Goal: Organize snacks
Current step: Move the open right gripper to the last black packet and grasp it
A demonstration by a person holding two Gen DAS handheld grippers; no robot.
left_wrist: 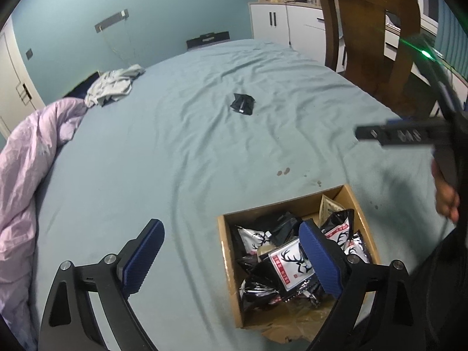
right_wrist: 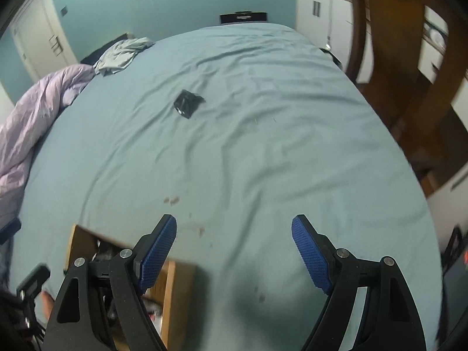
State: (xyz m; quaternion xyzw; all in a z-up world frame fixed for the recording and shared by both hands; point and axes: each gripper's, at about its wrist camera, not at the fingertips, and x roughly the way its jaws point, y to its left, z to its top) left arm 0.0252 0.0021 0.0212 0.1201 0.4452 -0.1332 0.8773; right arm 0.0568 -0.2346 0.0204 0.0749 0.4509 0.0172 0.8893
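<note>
Your left gripper and right gripper both stand apart, empty. The cardboard box, lower right, holds snack packets; one loose packet, seemingly black, lies upper centre.

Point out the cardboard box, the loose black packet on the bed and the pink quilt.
cardboard box [left_wrist: 355,201]: left wrist view, far right wall.
loose black packet [left_wrist: 242,103]: left wrist view, its middle.
pink quilt [right_wrist: 32,111]: right wrist view, its bunched top.

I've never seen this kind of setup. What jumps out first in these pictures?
Probably the open brown cardboard box on the pale blue bedsheet, packed with shiny black-and-white snack packets printed with deer antlers. One lone black packet lies far up the bed. In front, the left gripper stands open, holding nothing.
</note>
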